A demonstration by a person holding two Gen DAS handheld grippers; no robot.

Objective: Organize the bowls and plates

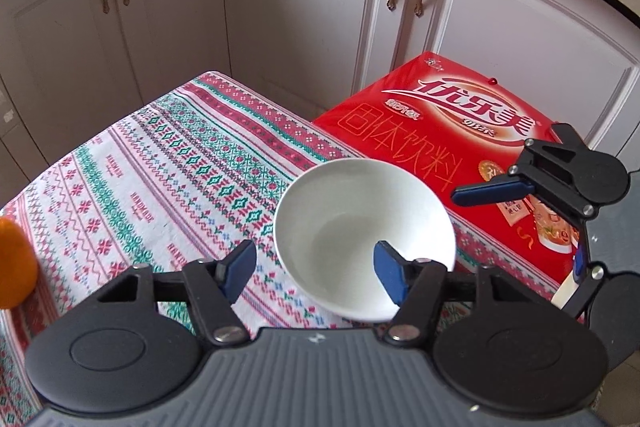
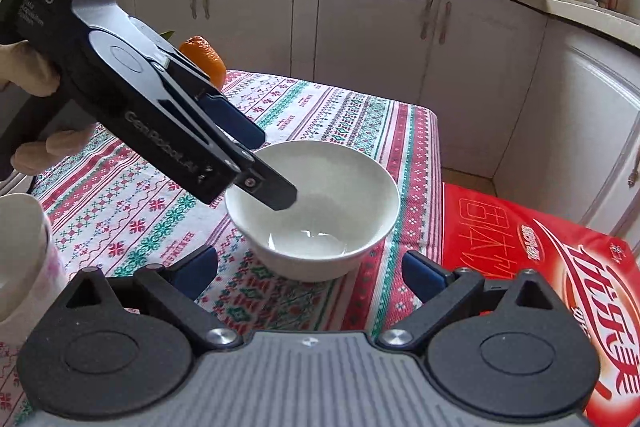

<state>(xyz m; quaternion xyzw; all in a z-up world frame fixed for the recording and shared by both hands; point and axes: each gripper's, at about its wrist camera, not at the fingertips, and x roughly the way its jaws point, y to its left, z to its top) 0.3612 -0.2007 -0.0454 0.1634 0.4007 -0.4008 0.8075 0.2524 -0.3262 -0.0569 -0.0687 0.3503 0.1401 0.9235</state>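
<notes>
A white bowl (image 1: 362, 227) (image 2: 320, 215) stands upright on the patterned tablecloth (image 1: 160, 167) (image 2: 352, 123) near the table's right edge. My left gripper (image 1: 316, 271) (image 2: 262, 163) is open and straddles the bowl's near-left rim: one finger is inside the bowl, the other outside it. The jaws are not closed on the rim. My right gripper (image 2: 310, 275) (image 1: 516, 227) is open and empty, just short of the bowl on its right side.
A red drink carton (image 1: 452, 143) (image 2: 540, 259) lies past the table's right edge. An orange (image 2: 202, 57) (image 1: 14, 263) sits at the far left. A white cup (image 2: 20, 255) stands at the near left. Kitchen cabinets (image 1: 320, 7) stand behind the table.
</notes>
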